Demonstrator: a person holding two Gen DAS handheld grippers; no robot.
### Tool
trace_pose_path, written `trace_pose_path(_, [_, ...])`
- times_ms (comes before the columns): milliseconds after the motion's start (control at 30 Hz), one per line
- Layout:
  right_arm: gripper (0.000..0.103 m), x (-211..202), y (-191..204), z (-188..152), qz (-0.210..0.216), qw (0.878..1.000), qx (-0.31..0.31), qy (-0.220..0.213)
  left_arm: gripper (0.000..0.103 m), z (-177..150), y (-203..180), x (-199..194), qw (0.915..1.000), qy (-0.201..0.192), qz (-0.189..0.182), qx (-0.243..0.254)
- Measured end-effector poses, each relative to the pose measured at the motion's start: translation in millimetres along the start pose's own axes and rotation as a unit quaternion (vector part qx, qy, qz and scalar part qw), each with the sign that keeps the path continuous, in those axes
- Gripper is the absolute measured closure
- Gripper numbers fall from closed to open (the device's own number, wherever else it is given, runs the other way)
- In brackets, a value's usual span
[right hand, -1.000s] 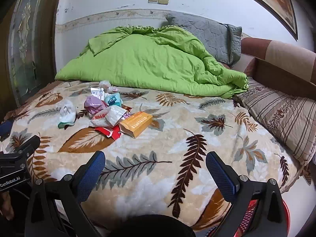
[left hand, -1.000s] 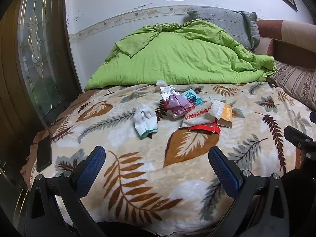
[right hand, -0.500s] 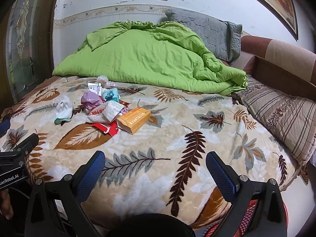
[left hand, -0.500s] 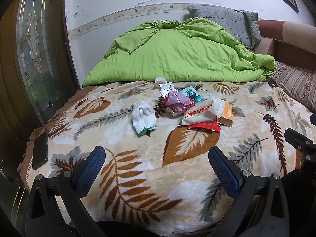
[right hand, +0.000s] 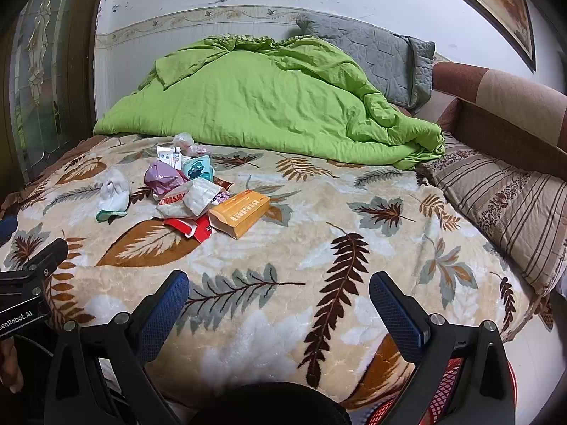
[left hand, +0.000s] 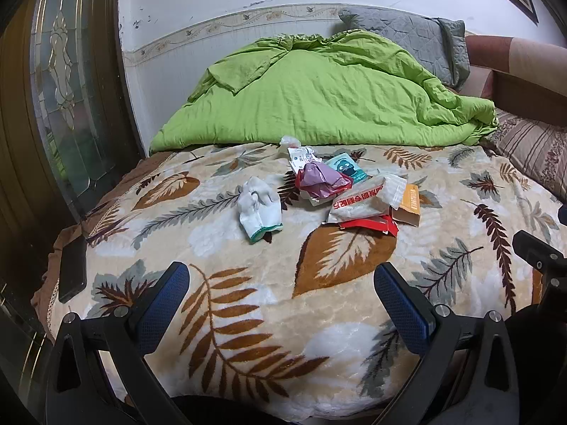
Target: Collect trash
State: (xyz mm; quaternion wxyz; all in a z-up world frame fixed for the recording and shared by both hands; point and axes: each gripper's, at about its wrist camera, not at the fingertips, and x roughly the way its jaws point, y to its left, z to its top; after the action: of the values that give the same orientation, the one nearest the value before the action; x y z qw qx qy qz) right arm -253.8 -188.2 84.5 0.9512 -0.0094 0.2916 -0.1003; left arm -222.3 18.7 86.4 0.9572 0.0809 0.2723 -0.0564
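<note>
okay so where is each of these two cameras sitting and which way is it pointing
Left wrist: sits on the left tongs, open, facing across the bed at the trash pile; the right tongs' tip shows at right.
Right wrist: sits on the right tongs, open, facing the same bed from further right; the orange box is nearest, the left tongs show at left.
Shared: the pile, white glove, green quilt.

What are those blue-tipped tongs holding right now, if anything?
Nothing. The left tongs and right tongs both stand open over the leaf-patterned blanket, short of the trash pile.
</note>
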Motion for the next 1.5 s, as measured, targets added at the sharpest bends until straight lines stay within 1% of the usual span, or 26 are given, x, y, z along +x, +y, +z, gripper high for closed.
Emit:
trace_pose_path(733, [0.000, 2, 1, -1, 0.005, 1.000, -0.002, 0.003, 0.000, 1, 0, 0, 1.0000, 0.001, 0.000, 0.000])
trace_pose_path(1033, [0.000, 3, 3, 0, 0.008, 1.000, -0.002, 0.009, 0.000, -5, 7, 3, 1.0000, 0.007, -0.003, -0.006])
trace_pose_path(1133, [0.001, 9, 3, 1, 0.023, 0.999, -0.001, 0.025, 0.000, -7, 15, 8, 0.9995, 0.024, -0.009, -0.020])
trace_pose_path(1167, [0.003, 13, 2, 2, 0.031, 0.999, 0.000, 0.033, 0.000, -5, 17, 11, 0.9992, 0.030, -0.011, -0.025])
trace_pose_path(1300, [0.011, 28, 1, 6, 0.078, 0.995, 0.007, 0.067, 0.000, -3, 31, 23, 0.9963, 0.060, -0.018, -0.058])
trace_pose_path(1433, [0.016, 41, 8, 14, 0.126, 0.989, 0.014, 0.081, 0.000, 7, 45, 36, 0.9918, 0.082, -0.032, -0.092])
trace_pose_path(1500, [0.020, 48, 15, 22, 0.153, 0.985, 0.015, 0.084, 0.000, 14, 50, 46, 0.9896, 0.092, -0.038, -0.105])
